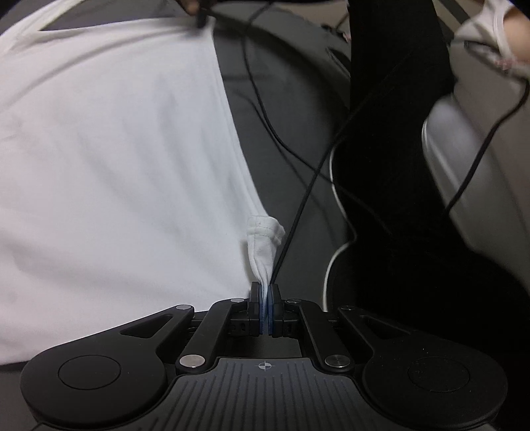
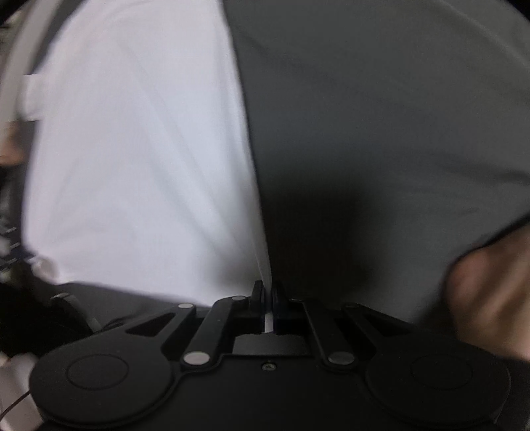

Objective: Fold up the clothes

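A white garment (image 1: 109, 159) hangs stretched out over a dark grey surface (image 1: 291, 99). My left gripper (image 1: 266, 291) is shut on a bunched, hemmed corner of it. At the top of the left wrist view my right gripper (image 1: 200, 20) pinches another corner. In the right wrist view the same white garment (image 2: 139, 159) fills the left half, and my right gripper (image 2: 267, 291) is shut on its edge, with white cloth showing between the jaws. That view is blurred.
Black cables (image 1: 265, 112) cross the grey surface. A person's black-clad legs (image 1: 397, 132) stand at the right, with a pale grey rounded object (image 1: 463, 142) beyond. A blurred hand (image 2: 490, 291) shows at the right of the right wrist view.
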Demonstrator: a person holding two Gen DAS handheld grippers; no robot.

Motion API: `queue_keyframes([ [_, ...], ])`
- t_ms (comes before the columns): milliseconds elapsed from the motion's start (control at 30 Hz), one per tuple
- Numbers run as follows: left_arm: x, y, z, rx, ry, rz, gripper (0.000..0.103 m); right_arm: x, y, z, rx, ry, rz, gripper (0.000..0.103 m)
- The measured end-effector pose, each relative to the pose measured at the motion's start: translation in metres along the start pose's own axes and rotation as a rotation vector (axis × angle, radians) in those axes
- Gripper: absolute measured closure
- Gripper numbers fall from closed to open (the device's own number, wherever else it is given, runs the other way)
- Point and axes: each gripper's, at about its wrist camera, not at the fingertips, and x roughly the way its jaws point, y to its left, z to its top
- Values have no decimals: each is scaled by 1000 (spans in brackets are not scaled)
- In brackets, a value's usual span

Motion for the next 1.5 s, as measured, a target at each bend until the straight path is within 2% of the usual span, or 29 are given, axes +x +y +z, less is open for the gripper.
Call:
queue_keyframes([
  [100,1,6,-2,-9,7,-16,102,1,2,5,-17,26,-4,99],
  [233,-14,10,-4,-46,-19,-58,102,-6,9,6,-88,74,67,99],
  [333,-23,16,-7,-66,-1,-82,102,-10,11,9,-137,110,57,99],
  [400,-22,21,-10,-72,7,-82,102,-7,11,15,-135,114,12,98],
  [567,12,25,-6,-68,42,-44,101,18,15,24,-111,147,-87,98],
  [667,27,23,-4,-70,69,-30,101,17,25,16,-135,146,-129,96],
  [767,32,23,-6,-121,74,14,100,15,33,11,-157,139,-163,92],
  [800,30,23,-8,-141,64,18,95,15,36,10,-165,139,-169,85],
  [867,23,23,-14,-164,53,6,73,14,42,7,-188,149,-176,70],
  [900,19,21,-16,-170,54,-1,50,13,47,5,-216,156,-200,53],
  [933,14,19,-19,-177,53,-5,26,12,54,2,-253,161,-238,43],
  [1000,-4,19,-27,-198,51,30,10,7,67,-2,-342,158,-328,42],
  [1100,-43,30,-43,-250,19,147,10,-16,84,-1,-390,59,-390,42],
  [1233,-131,72,-90,-419,-217,448,10,-48,115,6,-415,-138,-385,33],
  [1300,-172,99,-127,-580,-352,655,10,-53,134,12,-441,-187,-382,33],
  [1333,-189,115,-148,-686,-396,777,10,-51,143,12,-461,-198,-382,33],
  [1433,-218,154,-199,-990,-428,1057,10,-38,169,7,-534,-215,-386,33],
  [1467,-225,167,-217,-1107,-436,1124,10,-33,178,5,-558,-220,-387,33],
  [1500,-230,176,-234,-1202,-463,1144,10,-29,187,3,-582,-226,-389,33],
])
